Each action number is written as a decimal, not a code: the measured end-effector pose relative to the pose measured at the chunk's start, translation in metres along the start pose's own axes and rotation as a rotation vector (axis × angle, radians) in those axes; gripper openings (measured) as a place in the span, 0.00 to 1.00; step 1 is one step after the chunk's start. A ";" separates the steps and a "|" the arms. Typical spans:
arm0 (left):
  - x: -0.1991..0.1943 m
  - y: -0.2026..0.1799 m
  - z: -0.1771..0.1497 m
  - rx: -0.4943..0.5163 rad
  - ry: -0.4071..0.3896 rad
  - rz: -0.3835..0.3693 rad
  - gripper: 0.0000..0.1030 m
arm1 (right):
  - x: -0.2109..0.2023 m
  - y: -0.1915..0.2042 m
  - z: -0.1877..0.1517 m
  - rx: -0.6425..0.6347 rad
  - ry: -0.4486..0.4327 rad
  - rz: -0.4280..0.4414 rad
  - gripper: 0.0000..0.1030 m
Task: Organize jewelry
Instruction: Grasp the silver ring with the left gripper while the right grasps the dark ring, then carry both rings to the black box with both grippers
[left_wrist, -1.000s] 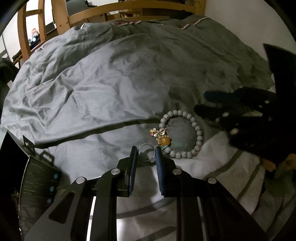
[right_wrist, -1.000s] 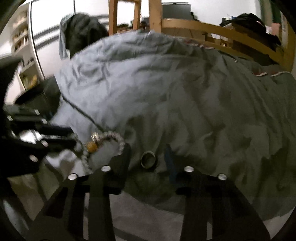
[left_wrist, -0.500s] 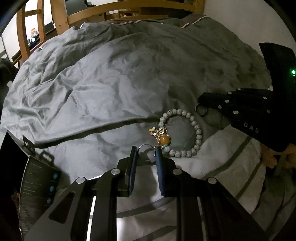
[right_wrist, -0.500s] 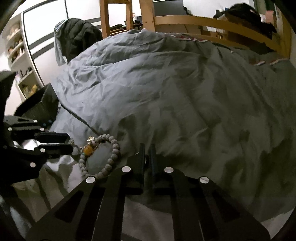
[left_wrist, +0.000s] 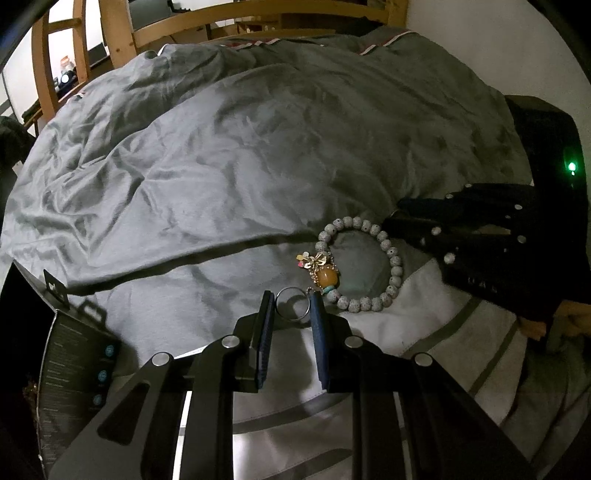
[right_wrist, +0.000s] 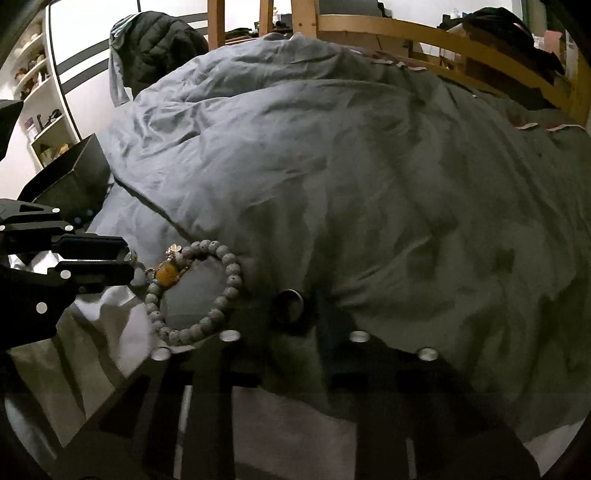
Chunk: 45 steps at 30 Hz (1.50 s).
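A bracelet (left_wrist: 384, 258) of pale speckled beads with an amber bead and a gold charm lies on the bed; it also shows in the right wrist view (right_wrist: 225, 291). A thin silver ring (left_wrist: 292, 303) stands between the tips of my left gripper (left_wrist: 291, 304), whose jaws sit just at its sides. My left gripper shows at the left of the right wrist view (right_wrist: 127, 260). A wider dark band ring (right_wrist: 290, 305) lies on the duvet between the parted jaws of my right gripper (right_wrist: 288, 314). My right gripper reaches in from the right in the left wrist view (left_wrist: 400, 216).
A rumpled grey duvet (left_wrist: 258, 147) covers the bed; a white striped sheet (left_wrist: 443, 332) lies under the jewelry. A black box (left_wrist: 74, 369) stands at the left, also in the right wrist view (right_wrist: 74, 177). A wooden bed frame (right_wrist: 443, 37) runs behind.
My right gripper has opened from shut, and the dark band ring now lies between its jaws. It has moved closer to the bracelet. My left gripper has stayed put around the silver ring.
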<state>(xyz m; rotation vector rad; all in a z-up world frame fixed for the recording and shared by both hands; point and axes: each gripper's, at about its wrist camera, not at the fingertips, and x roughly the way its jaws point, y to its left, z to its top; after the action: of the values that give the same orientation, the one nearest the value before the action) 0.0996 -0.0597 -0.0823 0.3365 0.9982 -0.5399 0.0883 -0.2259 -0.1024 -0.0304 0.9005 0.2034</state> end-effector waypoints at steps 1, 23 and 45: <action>0.000 0.000 0.000 0.000 0.000 0.000 0.19 | 0.000 -0.002 0.000 0.006 0.002 0.004 0.18; -0.015 0.000 0.003 -0.002 -0.052 0.039 0.19 | -0.038 -0.026 0.008 0.141 -0.151 -0.003 0.08; -0.090 0.042 -0.009 -0.179 -0.110 0.156 0.19 | -0.120 0.026 0.010 0.107 -0.182 -0.017 0.08</action>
<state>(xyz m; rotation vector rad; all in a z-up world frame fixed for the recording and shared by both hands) 0.0788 0.0044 -0.0082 0.2200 0.8986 -0.3218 0.0186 -0.2192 -0.0009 0.0788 0.7282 0.1394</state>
